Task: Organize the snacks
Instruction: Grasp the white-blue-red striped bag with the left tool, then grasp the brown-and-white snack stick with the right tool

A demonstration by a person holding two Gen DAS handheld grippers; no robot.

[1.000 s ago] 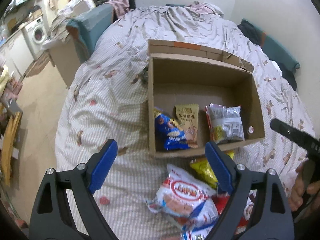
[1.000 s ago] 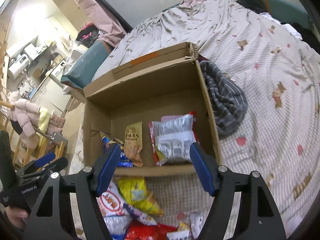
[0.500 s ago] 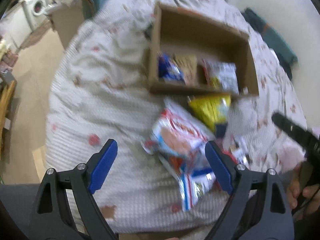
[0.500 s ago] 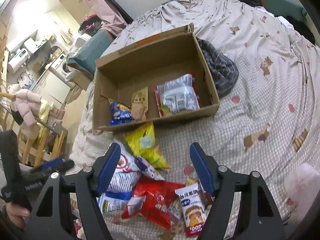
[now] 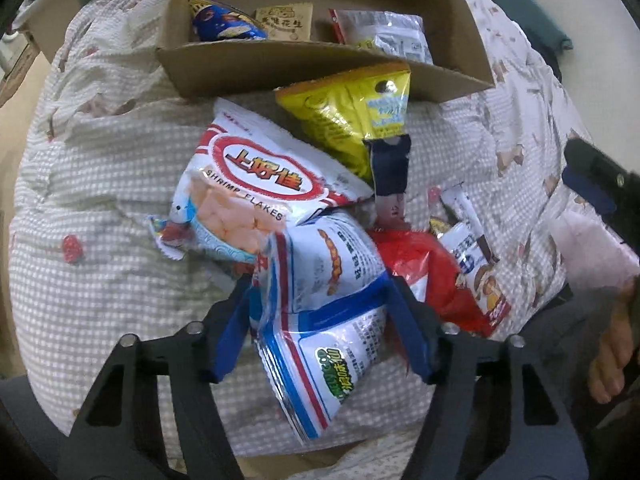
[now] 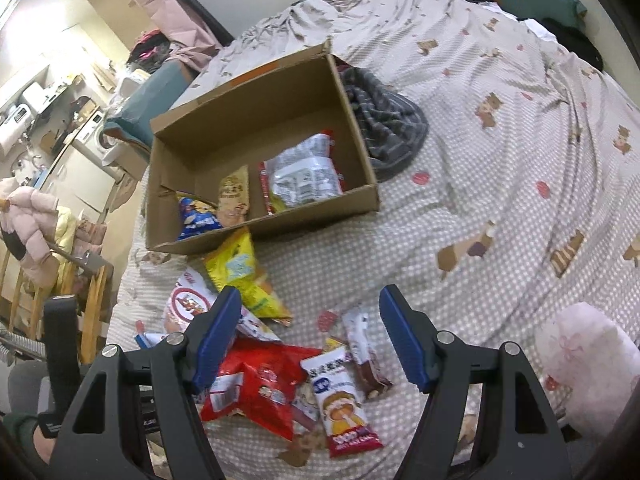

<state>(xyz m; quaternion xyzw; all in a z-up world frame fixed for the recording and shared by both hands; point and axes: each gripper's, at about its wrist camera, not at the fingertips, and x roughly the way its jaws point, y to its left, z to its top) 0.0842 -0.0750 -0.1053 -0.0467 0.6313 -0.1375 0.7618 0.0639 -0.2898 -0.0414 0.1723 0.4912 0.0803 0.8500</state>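
A cardboard box point(image 5: 304, 64) point(image 6: 320, 208) on the bed holds a blue bag point(image 5: 224, 26), a tan packet point(image 5: 286, 22) and a silver bag point(image 5: 388, 34). Loose snacks lie in front of it: a yellow bag point(image 5: 352, 112) point(image 6: 240, 272), a shrimp flakes bag point(image 5: 256, 184), a red bag point(image 6: 256, 384), a small wafer packet point(image 6: 340, 400). My left gripper point(image 5: 320, 308) is open, its fingers on both sides of a white and blue snack bag point(image 5: 324, 300). My right gripper point(image 6: 310, 336) is open and empty above the red bag and small packets.
The bed has a checked cover with bear prints point(image 6: 500, 168). A grey striped cloth point(image 6: 384, 120) lies right of the box. A pink plush thing point(image 6: 588, 360) sits at the near right. Furniture and a washing machine stand off the bed's left side.
Both grippers pulled back from the box toward the loose pile. The left gripper dropped low and narrowed around the white and blue bag. The right stays open.
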